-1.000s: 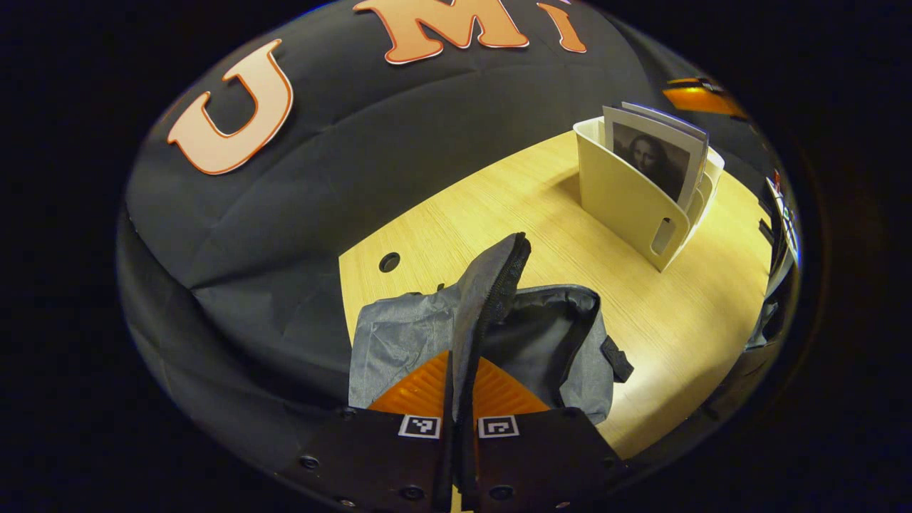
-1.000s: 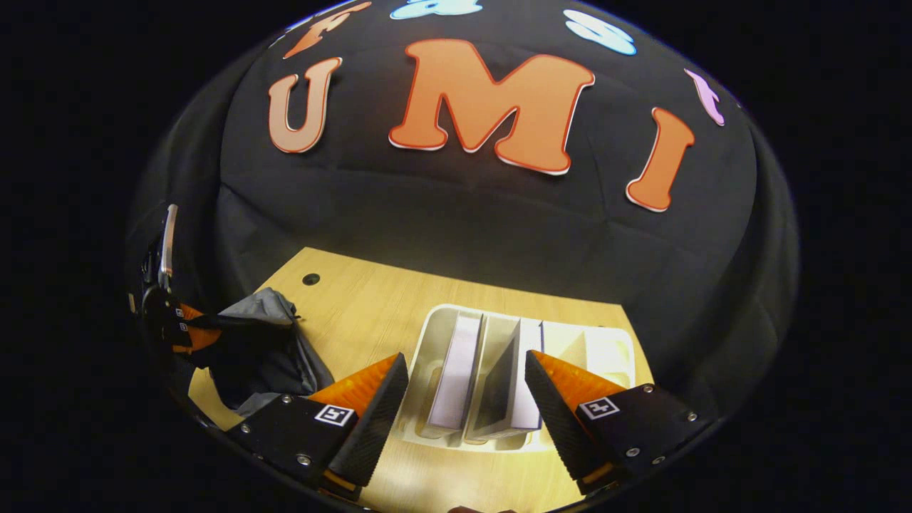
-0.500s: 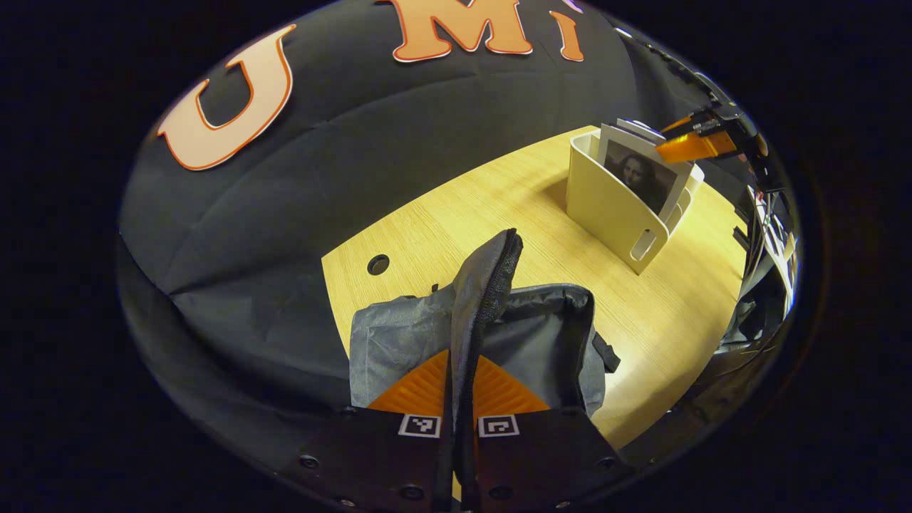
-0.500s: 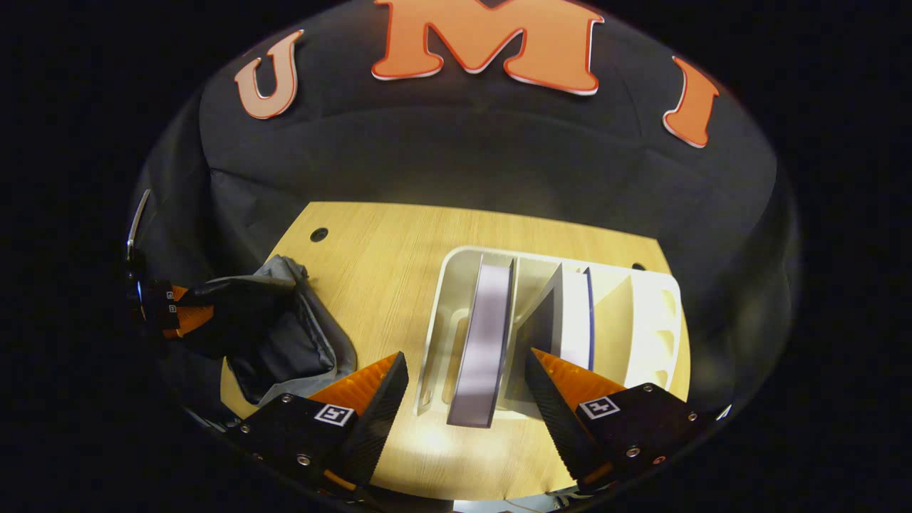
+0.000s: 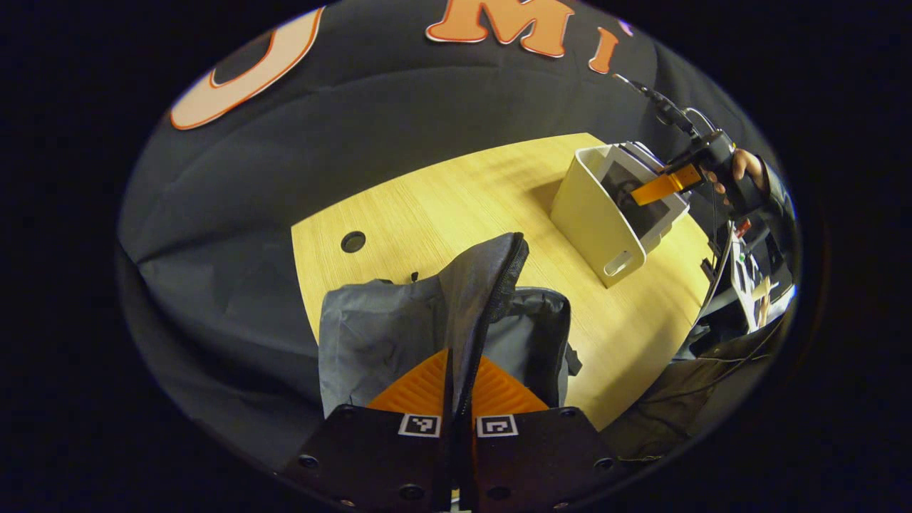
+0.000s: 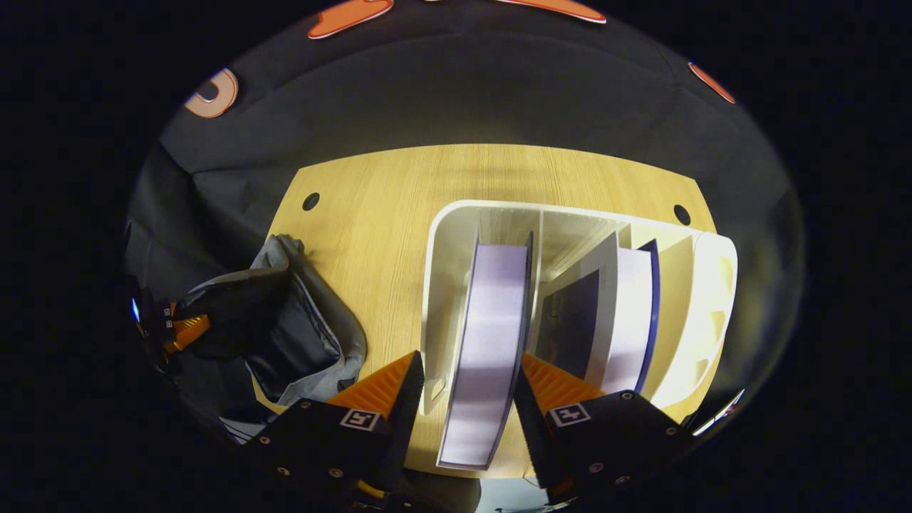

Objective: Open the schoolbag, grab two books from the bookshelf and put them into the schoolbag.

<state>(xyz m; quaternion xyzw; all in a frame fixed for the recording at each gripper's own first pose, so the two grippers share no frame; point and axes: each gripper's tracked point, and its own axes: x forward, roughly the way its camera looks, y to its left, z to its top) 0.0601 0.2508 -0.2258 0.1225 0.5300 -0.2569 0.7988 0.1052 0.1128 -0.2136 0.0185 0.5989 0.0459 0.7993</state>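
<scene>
Descending since a second ago, the right gripper (image 6: 467,388) is straddling the nearest book (image 6: 488,342) in the bookshelf (image 6: 445,285), half-open; the left gripper (image 5: 458,388) is pinching the schoolbag (image 5: 385,335) flap.

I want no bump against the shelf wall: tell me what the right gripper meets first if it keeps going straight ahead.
Probably the book: it stands between the open fingers of the right gripper, in the first slot of the bookshelf. Depth is hard to judge.

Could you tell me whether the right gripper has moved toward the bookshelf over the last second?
Yes. The right gripper has come down over the bookshelf; its open fingers now straddle the leftmost book.
</scene>
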